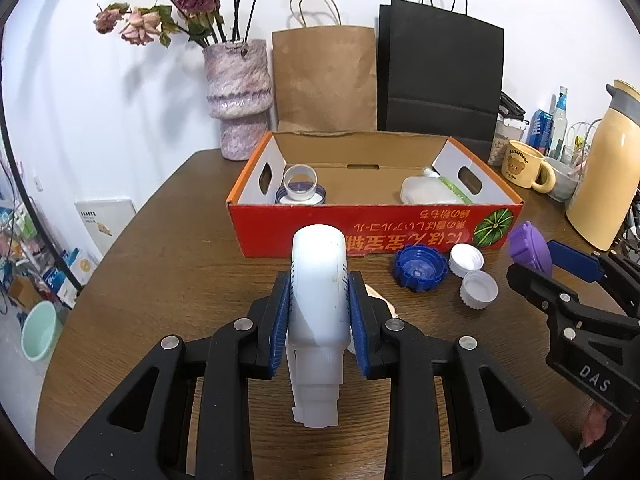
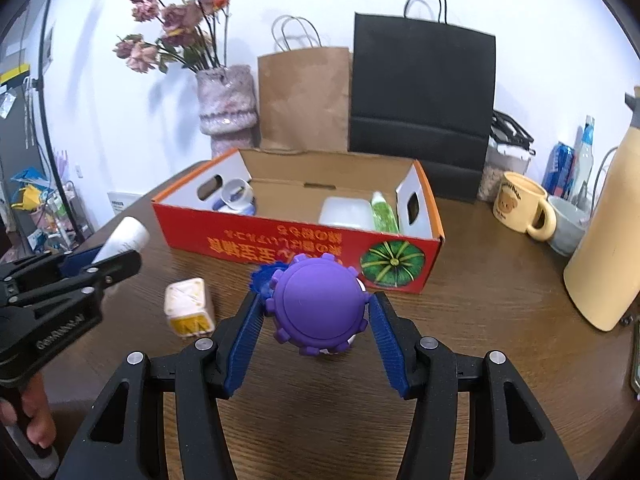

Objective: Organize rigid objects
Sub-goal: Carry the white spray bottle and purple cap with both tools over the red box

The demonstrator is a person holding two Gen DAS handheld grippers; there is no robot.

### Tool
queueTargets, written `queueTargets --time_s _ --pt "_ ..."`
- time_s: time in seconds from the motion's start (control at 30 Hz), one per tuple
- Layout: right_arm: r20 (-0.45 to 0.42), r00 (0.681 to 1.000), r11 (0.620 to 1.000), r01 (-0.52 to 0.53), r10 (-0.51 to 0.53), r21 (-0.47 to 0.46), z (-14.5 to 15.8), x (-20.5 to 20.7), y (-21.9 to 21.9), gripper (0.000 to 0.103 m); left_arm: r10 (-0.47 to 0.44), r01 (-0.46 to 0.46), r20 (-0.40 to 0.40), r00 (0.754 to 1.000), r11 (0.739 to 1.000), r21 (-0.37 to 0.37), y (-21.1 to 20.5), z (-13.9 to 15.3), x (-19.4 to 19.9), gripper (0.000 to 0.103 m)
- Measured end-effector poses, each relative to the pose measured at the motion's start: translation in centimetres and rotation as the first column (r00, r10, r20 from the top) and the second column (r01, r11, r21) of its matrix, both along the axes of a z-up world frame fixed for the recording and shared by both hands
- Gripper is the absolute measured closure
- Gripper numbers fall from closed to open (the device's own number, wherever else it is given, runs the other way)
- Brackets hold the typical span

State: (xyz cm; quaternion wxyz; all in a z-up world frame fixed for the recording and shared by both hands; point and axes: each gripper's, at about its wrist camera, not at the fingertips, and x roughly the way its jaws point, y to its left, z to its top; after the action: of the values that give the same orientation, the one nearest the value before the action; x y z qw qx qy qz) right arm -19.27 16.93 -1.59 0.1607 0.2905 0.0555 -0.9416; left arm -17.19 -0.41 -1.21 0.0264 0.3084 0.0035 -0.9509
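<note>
My left gripper (image 1: 319, 280) is shut on a white bottle (image 1: 318, 280), its cap end towards the camera, above the brown table (image 1: 180, 264). My right gripper (image 2: 316, 300) is shut on a purple notched lid (image 2: 318, 308), held off the table in front of the red cardboard box (image 2: 280, 240). On the table near the box lie a blue lid (image 1: 420, 268) and two white caps (image 1: 466, 258) (image 1: 478, 290). A cream cube (image 2: 188, 308) sits between the two grippers. Inside the box are a clear-topped jar (image 1: 300, 188), a white container (image 2: 346, 212) and a green tube (image 2: 384, 214).
Behind the box stand a pink vase (image 1: 238, 96) with dried roses, a brown paper bag (image 1: 326, 80) and a black bag (image 1: 440, 76). At the right are a yellow mug (image 2: 520, 204), a grey bowl (image 2: 568, 224), a cream thermos jug (image 2: 612, 248), cans and bottles.
</note>
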Motion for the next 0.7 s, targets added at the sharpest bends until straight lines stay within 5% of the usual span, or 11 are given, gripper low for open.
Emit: queueTargets --time_s 0.7 --pt "-0.096 0.995 1.0 0.008 -0.008 -0.001 3.4 -1.0 -1.0 0.043 0.009 -0.007 -0.076 0.997 1.0 0.023 1.2 3.5 -2.0 0.079"
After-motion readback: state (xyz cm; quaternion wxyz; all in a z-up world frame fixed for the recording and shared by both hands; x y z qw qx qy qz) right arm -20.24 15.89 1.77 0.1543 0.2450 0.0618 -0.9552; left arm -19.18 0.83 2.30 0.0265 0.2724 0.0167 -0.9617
